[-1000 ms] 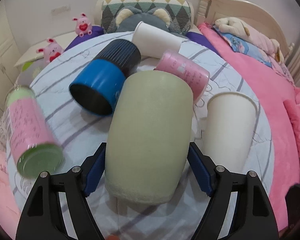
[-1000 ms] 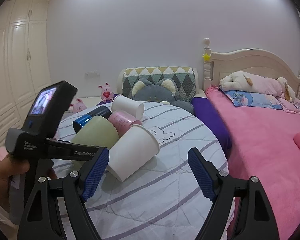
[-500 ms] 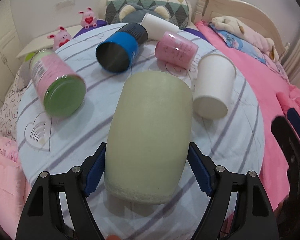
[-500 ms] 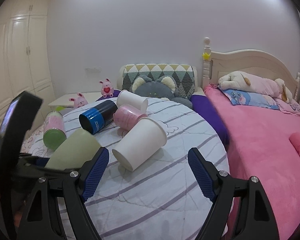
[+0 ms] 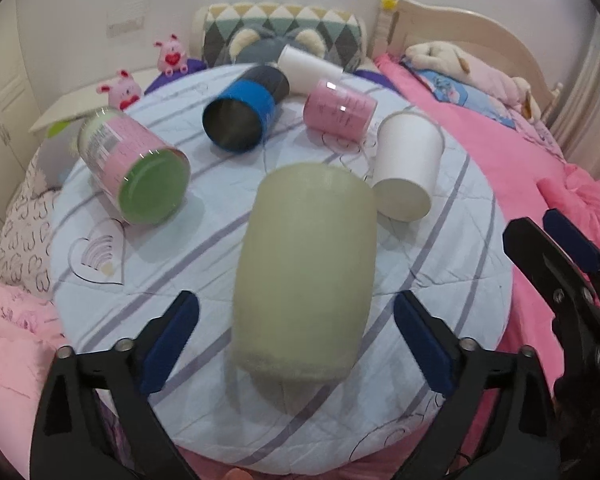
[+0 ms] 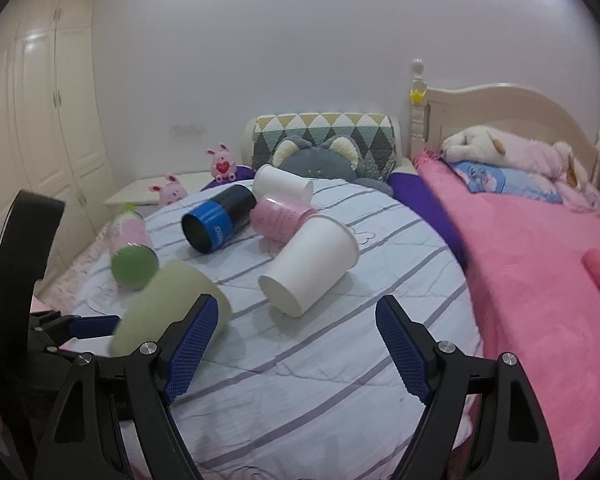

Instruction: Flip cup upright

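The left gripper (image 5: 296,336) stood wide, its blue pads clear of the green cup (image 5: 304,268) on both sides. That cup stood between them near the front edge of the round striped cushion (image 5: 220,216), its closed end up and its rim down on the cloth. The right gripper (image 6: 296,340) was also wide and held nothing, over the cushion's front right part. A white paper cup (image 6: 310,264) lay on its side near the middle. Toward the back edge lay a blue cup (image 5: 240,120), a pink cup (image 5: 340,110) and another white cup (image 5: 306,68); a pink jar (image 5: 134,166) lay by the left edge.
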